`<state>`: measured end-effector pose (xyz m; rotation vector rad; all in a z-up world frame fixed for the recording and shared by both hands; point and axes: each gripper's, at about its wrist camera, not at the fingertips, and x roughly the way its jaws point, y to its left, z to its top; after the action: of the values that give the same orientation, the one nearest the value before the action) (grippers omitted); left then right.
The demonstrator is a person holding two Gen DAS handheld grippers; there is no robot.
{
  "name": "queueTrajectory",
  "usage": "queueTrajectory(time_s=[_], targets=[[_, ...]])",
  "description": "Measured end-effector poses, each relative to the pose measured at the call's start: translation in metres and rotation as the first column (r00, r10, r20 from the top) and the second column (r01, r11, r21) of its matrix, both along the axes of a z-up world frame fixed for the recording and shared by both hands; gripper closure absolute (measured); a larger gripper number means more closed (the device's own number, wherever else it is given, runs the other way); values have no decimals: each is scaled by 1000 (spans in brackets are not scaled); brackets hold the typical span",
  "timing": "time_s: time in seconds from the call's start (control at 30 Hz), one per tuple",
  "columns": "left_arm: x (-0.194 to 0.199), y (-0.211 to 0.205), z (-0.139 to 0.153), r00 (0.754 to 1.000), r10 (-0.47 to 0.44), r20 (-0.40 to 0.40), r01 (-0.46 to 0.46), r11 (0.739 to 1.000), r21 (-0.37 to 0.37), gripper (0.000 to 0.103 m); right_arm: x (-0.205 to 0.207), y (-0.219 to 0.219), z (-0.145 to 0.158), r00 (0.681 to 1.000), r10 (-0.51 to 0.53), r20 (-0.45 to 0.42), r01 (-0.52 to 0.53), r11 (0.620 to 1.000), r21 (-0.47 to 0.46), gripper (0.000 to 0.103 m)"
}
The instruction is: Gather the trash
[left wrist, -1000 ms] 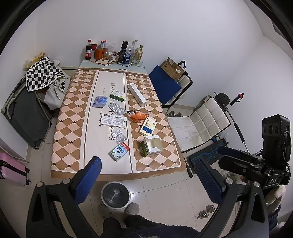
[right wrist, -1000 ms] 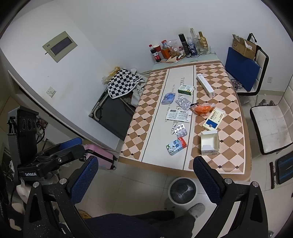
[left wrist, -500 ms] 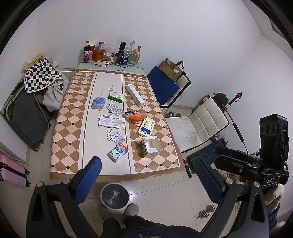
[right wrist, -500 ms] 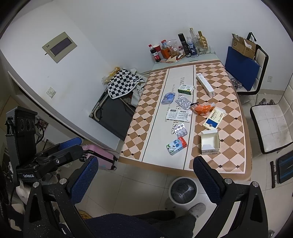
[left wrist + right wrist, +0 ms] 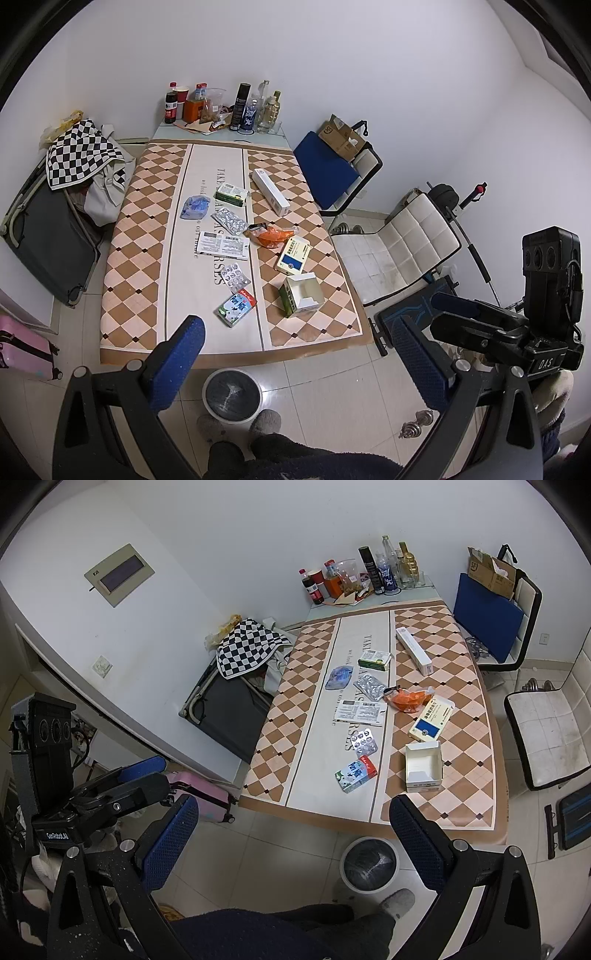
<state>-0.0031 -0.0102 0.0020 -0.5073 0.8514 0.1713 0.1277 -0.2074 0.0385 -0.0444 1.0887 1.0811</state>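
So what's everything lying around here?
table: 1, checkered, centre
milk carton: 1, blue-white, near edge
open box: 1, green-white, near edge
medicine box: 1, white-blue, middle
orange wrapper: 1, middle
blister packs: 2, silver, middle
leaflet: 1, white, middle
long box: 1, white, far side
bin: 1, white, on the floor
left tongs: blue pads, open
right tongs: blue pads, open

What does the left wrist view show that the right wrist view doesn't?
Only the left wrist view shows the small dumbbell on the floor and the red-knobbed exercise machine. Only the right wrist view shows the wall panel and the wall switch. Both show the littered table, the trash bin below its near edge, the milk carton, the open white box, and both grippers open and empty.
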Motion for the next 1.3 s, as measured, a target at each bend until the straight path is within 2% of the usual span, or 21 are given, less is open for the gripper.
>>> queueTrajectory(time_s=[1.3], targets=[[-2,-3,1,1000,2,5,-2,1000,5,0,-1,-1,0,1000,-3,-5,3,1000,4,0]])
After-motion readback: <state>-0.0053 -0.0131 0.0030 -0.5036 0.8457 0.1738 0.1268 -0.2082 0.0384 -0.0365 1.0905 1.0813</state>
